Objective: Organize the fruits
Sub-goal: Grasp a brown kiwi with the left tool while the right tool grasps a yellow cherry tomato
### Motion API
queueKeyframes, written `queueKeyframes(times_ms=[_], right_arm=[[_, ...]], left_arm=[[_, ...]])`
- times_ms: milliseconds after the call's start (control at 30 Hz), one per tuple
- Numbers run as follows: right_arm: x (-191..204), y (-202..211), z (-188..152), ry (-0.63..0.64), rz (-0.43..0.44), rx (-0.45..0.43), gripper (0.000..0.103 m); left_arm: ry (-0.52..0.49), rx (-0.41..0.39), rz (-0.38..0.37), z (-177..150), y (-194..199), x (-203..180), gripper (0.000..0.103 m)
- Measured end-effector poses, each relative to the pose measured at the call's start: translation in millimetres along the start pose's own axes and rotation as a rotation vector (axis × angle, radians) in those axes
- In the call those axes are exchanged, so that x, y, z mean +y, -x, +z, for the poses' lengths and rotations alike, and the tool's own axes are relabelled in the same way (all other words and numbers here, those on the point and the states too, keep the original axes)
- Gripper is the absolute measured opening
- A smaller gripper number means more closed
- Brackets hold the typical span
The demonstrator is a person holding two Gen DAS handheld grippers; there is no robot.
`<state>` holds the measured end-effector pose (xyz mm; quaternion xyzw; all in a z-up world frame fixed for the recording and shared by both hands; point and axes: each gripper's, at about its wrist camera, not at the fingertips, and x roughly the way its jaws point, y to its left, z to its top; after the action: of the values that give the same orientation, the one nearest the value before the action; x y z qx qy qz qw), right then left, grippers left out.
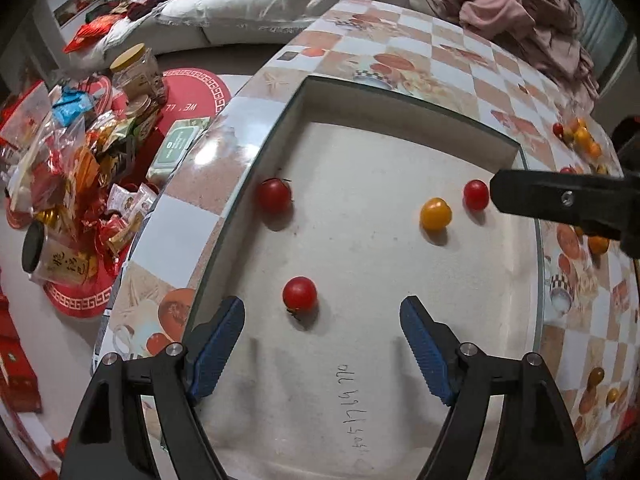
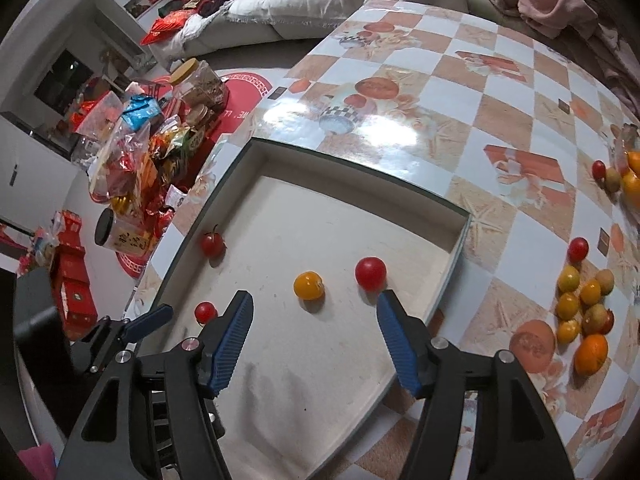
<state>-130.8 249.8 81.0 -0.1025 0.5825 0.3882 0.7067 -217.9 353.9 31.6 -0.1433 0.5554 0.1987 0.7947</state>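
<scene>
A shallow white tray [image 1: 360, 400] lies on the checkered table. In it are a red tomato [image 1: 274, 195] by the left wall, a red tomato [image 1: 299, 294], a yellow tomato [image 1: 435, 214] and a red tomato [image 1: 476, 195]. My left gripper [image 1: 323, 302] stands open above the tray, and the near red tomato lies just ahead between its tips, clear of both pads. My right gripper [image 2: 315, 296] is open too, with nothing in it. The yellow tomato [image 2: 308, 285] and a red tomato [image 2: 371, 273] lie just past its tips. Its black finger [image 1: 560, 200] reaches in from the right.
Loose fruits [image 2: 580, 304], an orange [image 2: 591, 354] and a red tomato [image 2: 578, 249] lie on the table [image 2: 500, 120] right of the tray. The table edge runs close along the tray's left side. Snack bags and jars [image 1: 80, 184] sit below it on the floor. Pink cloth [image 1: 520, 12] lies at the back.
</scene>
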Motion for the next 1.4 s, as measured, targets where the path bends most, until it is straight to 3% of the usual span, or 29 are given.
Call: queueKeyframes(times_ms=[67,167,433,767,1033,1200,1400], right_arm=[[-3,6,-2,-0.004,-0.008,-0.011,0.069],[-13,20,-7,-0.027,-0.02,-0.035,0.08],[-69,58,-37,-0.165,-0.119,-0.084,0.08],[-164,99,-109,-0.378,-0.274,-0.075,0.08],[-213,132,-195,-0.504,-0.384,-0.033,0.08],[-215,141,-244,-0.537,-0.41,-0.009,0.08],[-212,140,-274,-0.566,-0.412,0.013,0.08]], left_arm=[[-0.014,-0.003,0.0,1,4,-6,0.081],[-0.044,0.006,-0.006,3,8,-17,0.081],[-0.152,-0.006,-0.06,15,23,-68,0.081],[-0.328,-0.023,-0.162,28,37,-161,0.081],[-0.494,0.034,-0.252,-16,45,-223,0.081],[-0.609,0.079,-0.304,-54,50,-256,0.081],[-0.679,0.098,-0.342,-78,45,-281,0.081]])
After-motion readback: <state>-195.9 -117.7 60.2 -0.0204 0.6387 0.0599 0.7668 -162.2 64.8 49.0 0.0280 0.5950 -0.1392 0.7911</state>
